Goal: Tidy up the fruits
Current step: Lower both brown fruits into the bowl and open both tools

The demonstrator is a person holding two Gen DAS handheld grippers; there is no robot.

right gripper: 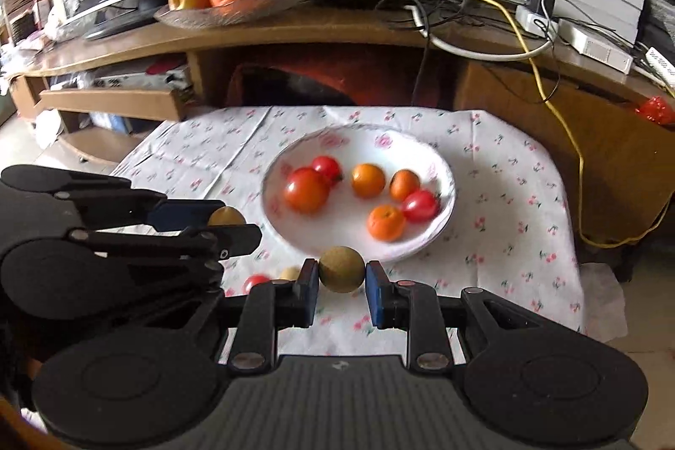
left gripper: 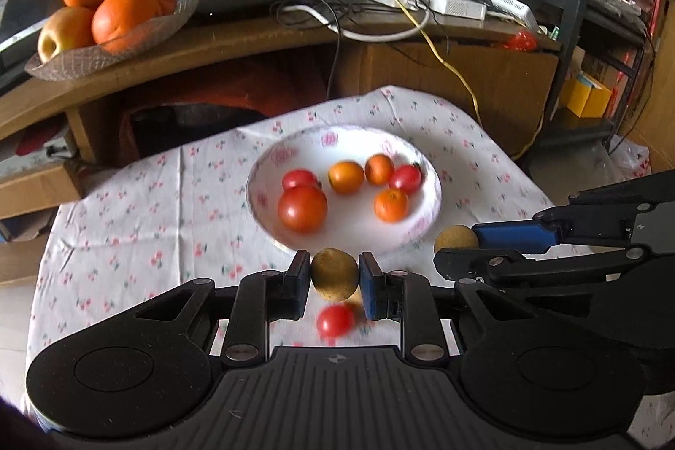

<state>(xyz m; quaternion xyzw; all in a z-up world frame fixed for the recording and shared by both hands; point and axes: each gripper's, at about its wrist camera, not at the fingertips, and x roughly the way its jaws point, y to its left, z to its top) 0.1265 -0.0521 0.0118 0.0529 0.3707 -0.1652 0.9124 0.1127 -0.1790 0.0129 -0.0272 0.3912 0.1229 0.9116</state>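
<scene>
A white floral plate on the flowered cloth holds a big tomato, two cherry tomatoes and three small oranges. Just before its near rim, my left gripper is shut on a yellow-brown fruit. Beside it, my right gripper is shut on a round brown fruit. A loose cherry tomato and a small pale fruit lie on the cloth under the left gripper.
A glass dish of large oranges and an apple sits on the wooden shelf behind the table. A router, power strips and a yellow cable clutter the shelf. The cloth drops off at the table's edges.
</scene>
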